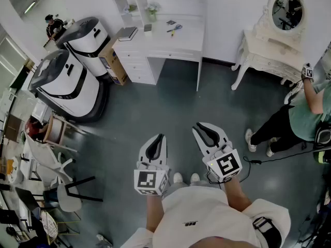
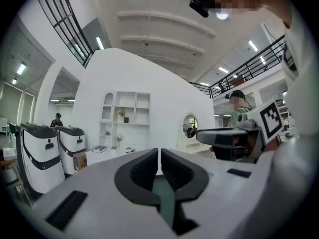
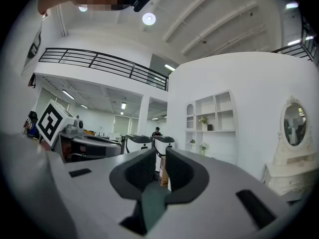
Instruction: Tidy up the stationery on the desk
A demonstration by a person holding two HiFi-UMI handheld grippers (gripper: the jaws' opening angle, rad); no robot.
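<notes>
Across the grey floor stands the white desk [image 1: 176, 45]. On it lie blue-handled scissors [image 1: 175, 29], a dark book [image 1: 126, 33] and small items [image 1: 170, 22]. Both grippers hang level in front of me, well short of the desk and holding nothing. My left gripper [image 1: 160, 137] [image 2: 159, 153] has its black pads together. My right gripper [image 1: 198, 127] [image 3: 160, 154] shows a narrow gap between its pads, with only the far room visible through it. The left gripper view also catches the desk [image 2: 107, 154] far away and the right gripper [image 2: 222, 133] alongside.
Two large white-and-black machines [image 1: 70, 84] and a cardboard box [image 1: 116, 66] stand left of the desk. A white vanity table with an oval mirror [image 1: 274, 35] is at the right. A person [image 1: 297, 115] stands at the right, a cable [image 1: 269, 159] on the floor. Chairs [image 1: 57, 164] crowd the left.
</notes>
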